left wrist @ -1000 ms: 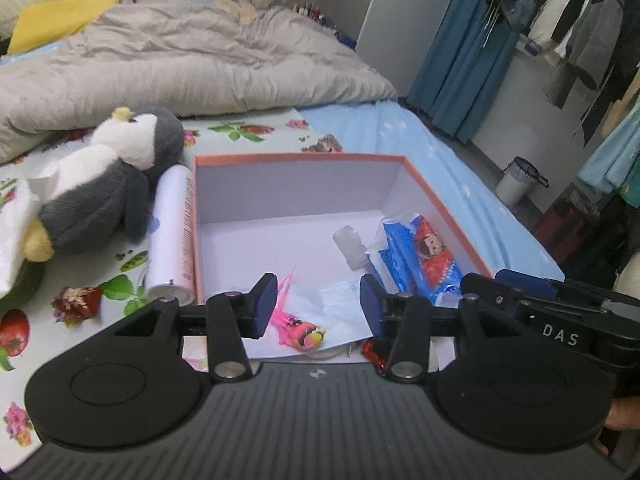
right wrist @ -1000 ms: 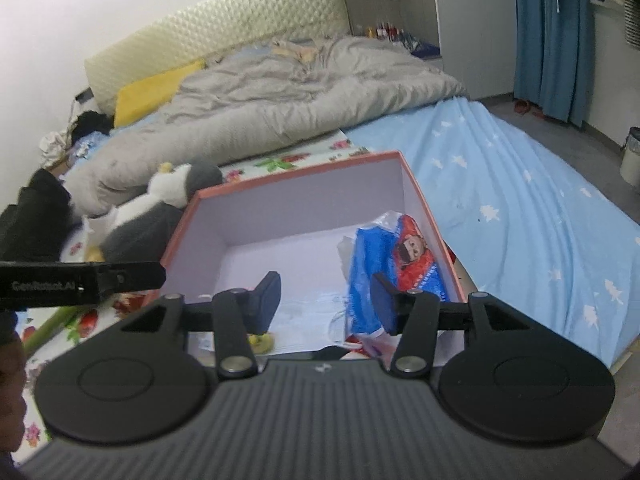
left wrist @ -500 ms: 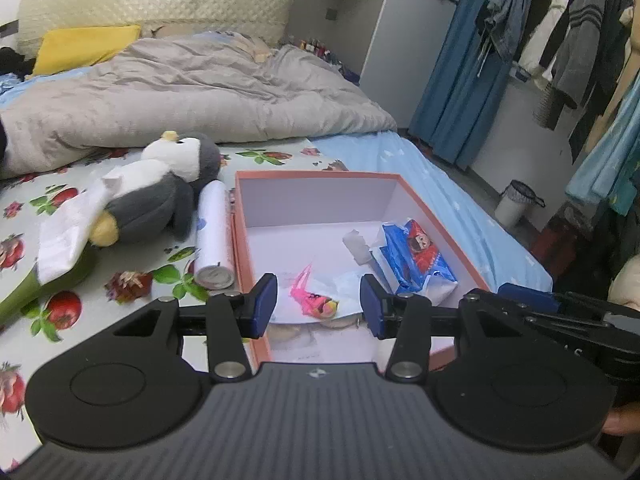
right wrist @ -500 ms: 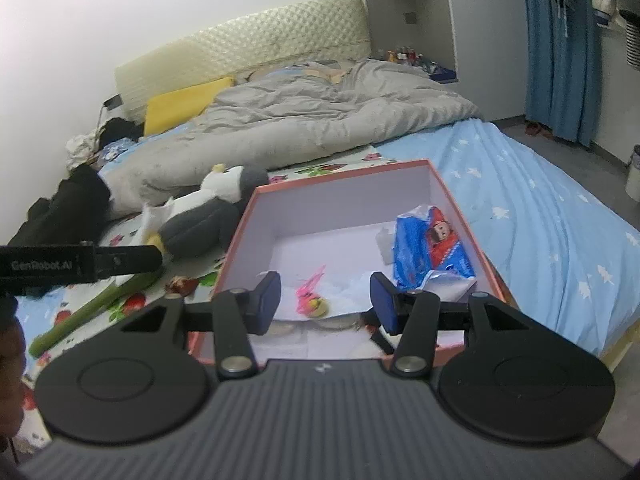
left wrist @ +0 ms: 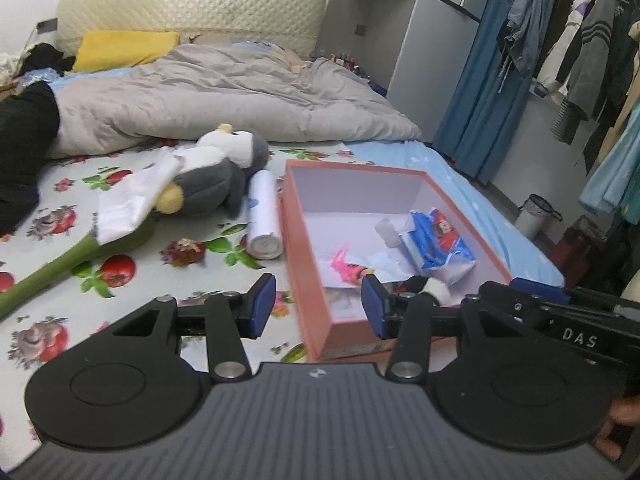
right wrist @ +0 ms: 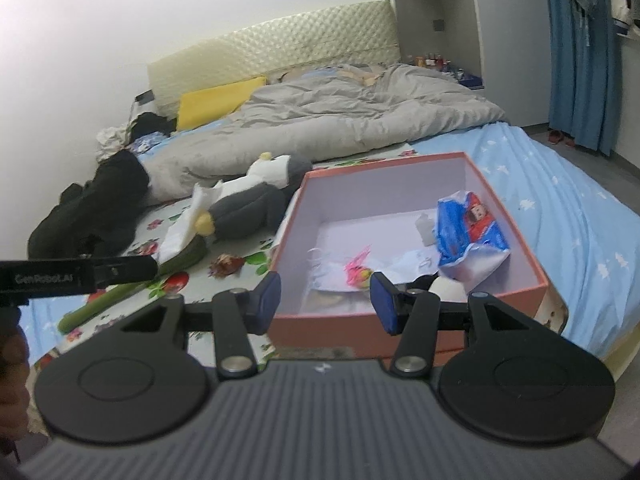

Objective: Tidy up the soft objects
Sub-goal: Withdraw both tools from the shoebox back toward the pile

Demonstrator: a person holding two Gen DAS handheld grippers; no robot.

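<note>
A pink open box [left wrist: 304,236] [right wrist: 400,326] sits on the bed. It holds a blue snack packet [left wrist: 436,240] [right wrist: 468,224], a small pink toy [left wrist: 346,266] [right wrist: 358,270] and white paper. A grey-and-white plush penguin [left wrist: 212,176] [right wrist: 248,200] lies left of the box, with a white tissue [left wrist: 132,196] on it and a green plush stem [left wrist: 60,260] [right wrist: 132,288] beside it. A white roll [left wrist: 262,216] lies between penguin and box. My left gripper [left wrist: 318,312] and right gripper [right wrist: 324,300] are both open and empty, held back above the box's near edge.
A grey duvet [left wrist: 224,96] and a yellow pillow [left wrist: 124,46] lie at the far end of the bed. Black clothing [right wrist: 96,200] lies at the left. Hanging clothes [left wrist: 580,48], a blue curtain [left wrist: 484,80] and a bin [left wrist: 536,216] stand at the right.
Both grippers have pulled back and up from the box, so the whole box and more of the bed now show. Both stay open and empty.
</note>
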